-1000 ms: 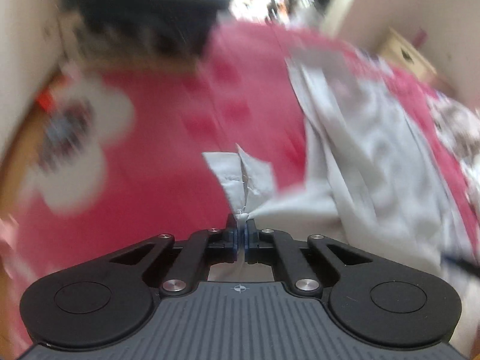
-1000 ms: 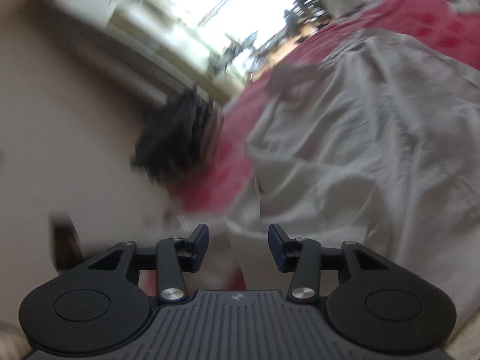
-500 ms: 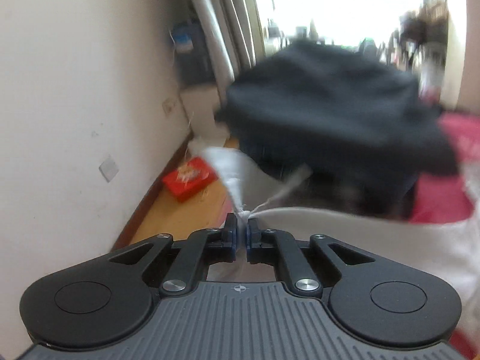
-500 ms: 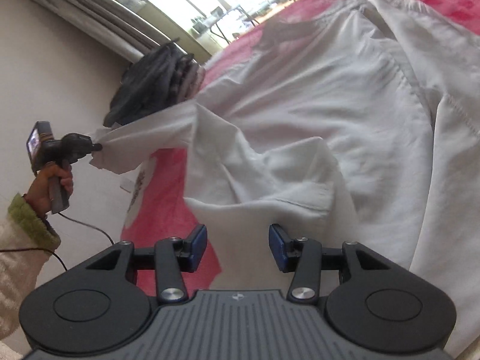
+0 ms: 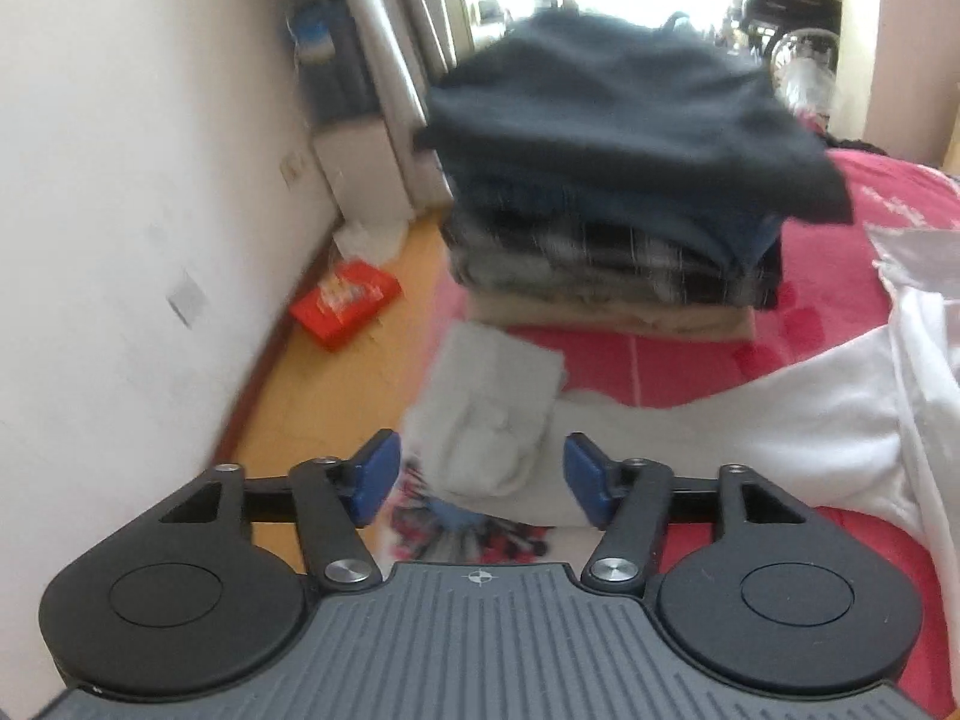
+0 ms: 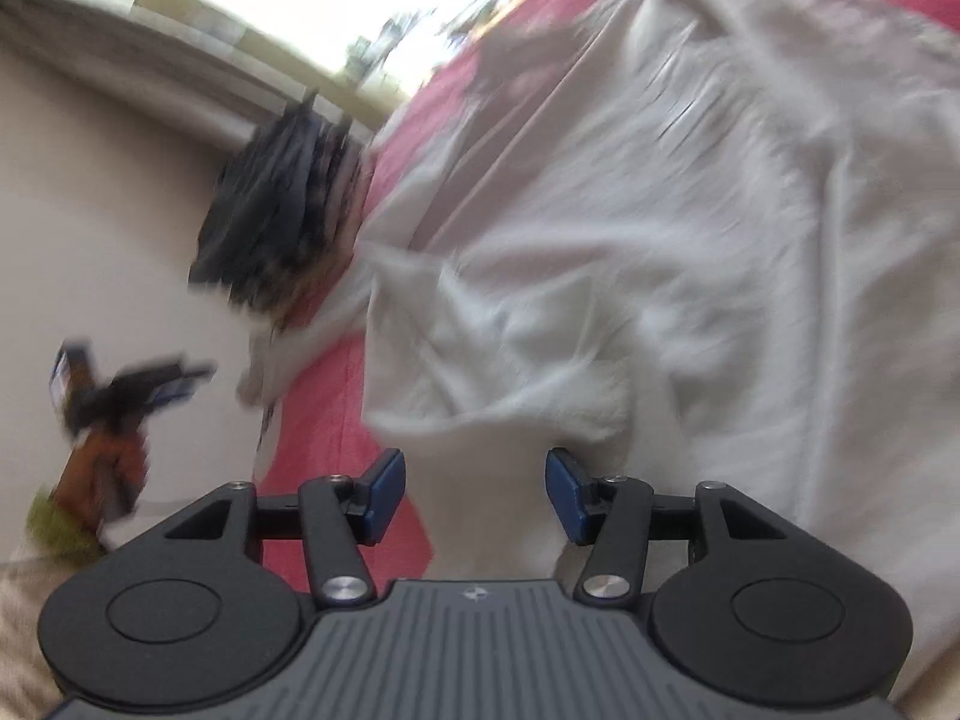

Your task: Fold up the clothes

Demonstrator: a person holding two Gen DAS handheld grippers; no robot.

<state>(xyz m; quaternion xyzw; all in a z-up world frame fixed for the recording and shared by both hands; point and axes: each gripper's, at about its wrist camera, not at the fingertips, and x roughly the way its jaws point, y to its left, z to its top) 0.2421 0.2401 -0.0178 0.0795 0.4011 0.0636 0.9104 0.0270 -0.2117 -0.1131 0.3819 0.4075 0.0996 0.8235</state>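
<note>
In the left wrist view, the left gripper (image 5: 477, 474) filled the bottom of the frame, pointing downward at the edge of a bed. Its blue-padded jaws were opening, pressing on nothing; the cuff end of a white sleeve (image 5: 489, 414) lay in the gap between them at lower centre. The sleeve ran off to the right, joining the white shirt (image 5: 840, 420) spread over the red bedspread (image 5: 660, 354). It looked laid straight out from the body, probably so that it could be folded back neatly. A stack of folded clothes (image 5: 618, 180), dark on top, sat at upper centre on the bed, likely finished pieces kept aside. A red packet (image 5: 345, 303) lay on the wooden floor at middle left beside a white wall.

The right wrist view was blurred. The right gripper (image 6: 474, 498) at the bottom hovered tilted over the shirt's lower edge, jaws opening and empty, with cloth beneath and ahead of them. At lower left, a hand (image 6: 102, 468) in a green-cuffed sleeve held the other gripper, tipped toward the sleeve's end.
</note>
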